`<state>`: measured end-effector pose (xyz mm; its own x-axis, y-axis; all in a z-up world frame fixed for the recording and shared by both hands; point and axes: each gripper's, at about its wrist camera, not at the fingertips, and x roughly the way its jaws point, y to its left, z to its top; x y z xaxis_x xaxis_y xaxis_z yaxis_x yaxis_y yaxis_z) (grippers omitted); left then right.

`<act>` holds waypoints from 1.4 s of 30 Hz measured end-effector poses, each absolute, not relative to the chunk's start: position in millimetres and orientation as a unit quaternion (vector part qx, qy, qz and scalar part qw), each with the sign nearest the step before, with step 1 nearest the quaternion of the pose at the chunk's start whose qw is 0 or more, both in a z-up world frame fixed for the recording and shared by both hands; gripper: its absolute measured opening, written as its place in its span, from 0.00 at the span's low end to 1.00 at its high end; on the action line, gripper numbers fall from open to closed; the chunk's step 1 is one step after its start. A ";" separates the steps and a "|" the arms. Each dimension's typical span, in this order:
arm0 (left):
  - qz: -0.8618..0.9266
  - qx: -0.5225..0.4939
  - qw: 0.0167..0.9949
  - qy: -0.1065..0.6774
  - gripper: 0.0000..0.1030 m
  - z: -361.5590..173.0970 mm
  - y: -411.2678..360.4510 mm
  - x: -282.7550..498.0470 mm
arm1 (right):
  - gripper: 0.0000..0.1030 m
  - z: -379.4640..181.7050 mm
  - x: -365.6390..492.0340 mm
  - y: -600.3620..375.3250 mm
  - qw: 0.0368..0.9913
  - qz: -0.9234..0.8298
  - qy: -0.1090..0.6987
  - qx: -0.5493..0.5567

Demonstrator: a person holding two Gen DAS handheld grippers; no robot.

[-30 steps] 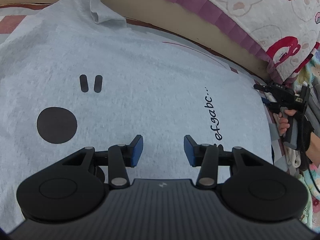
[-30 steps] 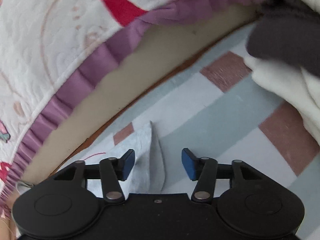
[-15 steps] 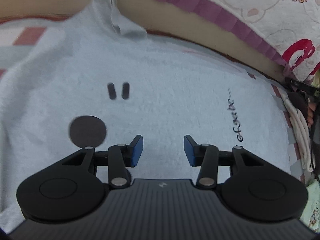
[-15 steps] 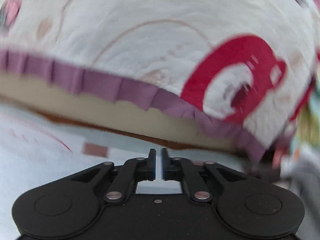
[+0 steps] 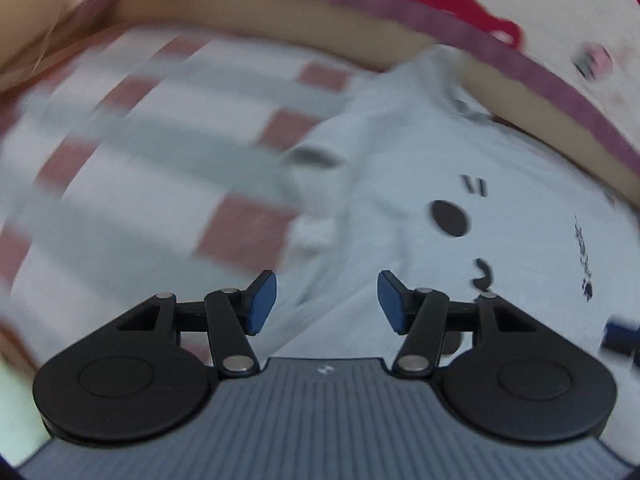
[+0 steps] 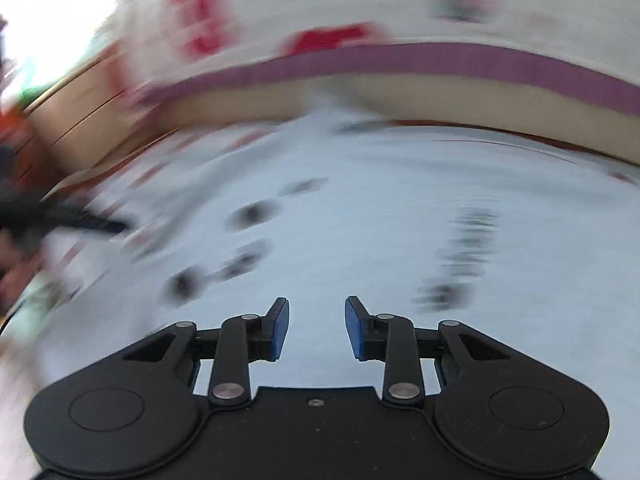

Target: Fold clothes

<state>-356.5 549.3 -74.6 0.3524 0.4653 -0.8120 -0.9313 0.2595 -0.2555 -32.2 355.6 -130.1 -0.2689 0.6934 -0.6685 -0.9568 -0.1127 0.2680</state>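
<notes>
Checked bedding in pale grey, white and dusty-red squares (image 5: 168, 148) fills the left half of your left wrist view, its pattern smeared by motion blur. Your left gripper (image 5: 323, 300) sits at the bottom centre of that frame, matte black linkage arms on round black housings, with its blue rubbery pads (image 5: 262, 300) spread well apart and nothing between them. Just past the tips lies the pale blue-grey knit T-shirt (image 5: 500, 280), soft and faintly fuzzy, spread flat across the right half of the frame. It bears a black oval dot (image 5: 449, 218), two short black bars (image 5: 474, 186) above the dot, and a line of small black lettering (image 5: 582, 256) near the right edge, too blurred to read. One rumpled sleeve (image 5: 320, 184) bunches at the garment's left border, on the checks. Along the top runs a tan band, and above it a white quilted cover with a pleated purple trim (image 5: 400, 4) and red prints.

In your right wrist view, your right gripper (image 6: 317, 330) stands at the bottom centre, its blue pads (image 6: 280, 330) likewise parted and empty, hovering over the same T-shirt, which spans the middle of the frame. Heavy blur streaks the shirt's black marks. At the left edge a dark gripper shape shows, indistinct.
</notes>
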 end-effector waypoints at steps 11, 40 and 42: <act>0.478 -0.481 0.681 0.276 0.68 -93.1 537.0 -420.3 | 0.60 -113.5 -188.2 327.3 0.329 0.850 0.202 -0.359; 0.466 -0.526 0.664 0.255 0.74 -109.0 548.2 -427.1 | 0.07 -127.3 -92.1 377.3 0.549 0.738 0.353 -0.170; 0.462 -0.525 0.671 0.248 0.74 -106.6 547.5 -426.8 | 0.08 -149.0 -57.0 392.5 0.589 0.666 0.431 -0.152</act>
